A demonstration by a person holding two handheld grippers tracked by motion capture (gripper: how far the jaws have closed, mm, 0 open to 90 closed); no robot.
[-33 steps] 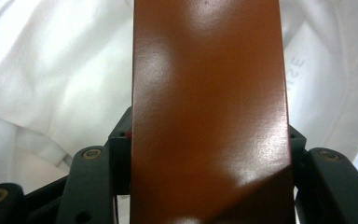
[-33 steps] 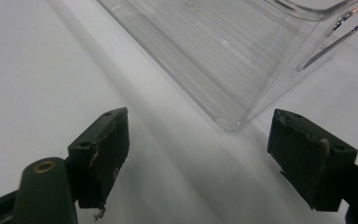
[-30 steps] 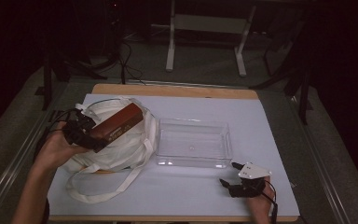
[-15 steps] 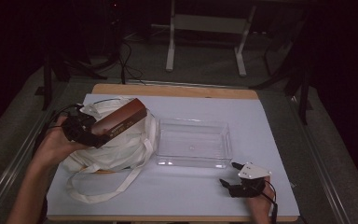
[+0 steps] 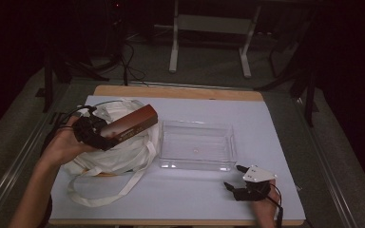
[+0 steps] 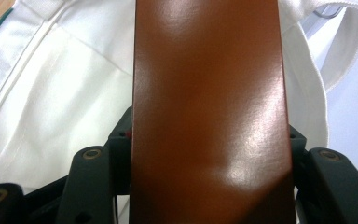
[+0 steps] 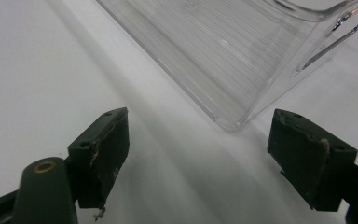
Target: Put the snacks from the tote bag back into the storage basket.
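The white cloth bag (image 5: 109, 156) lies at the table's (image 5: 275, 128) left edge, the clear tray (image 5: 197, 151) at centre. The left gripper (image 5: 105, 137) pinches the brown box (image 5: 132, 124) above the bag; carry it level over the tray before releasing. The right gripper (image 5: 232, 176), jaws spread, rests at the near right corner.

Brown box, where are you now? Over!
Left gripper shut on brown box, above white bag. Right gripper open, empty, beside clear tray. Nothing blocking the tray.
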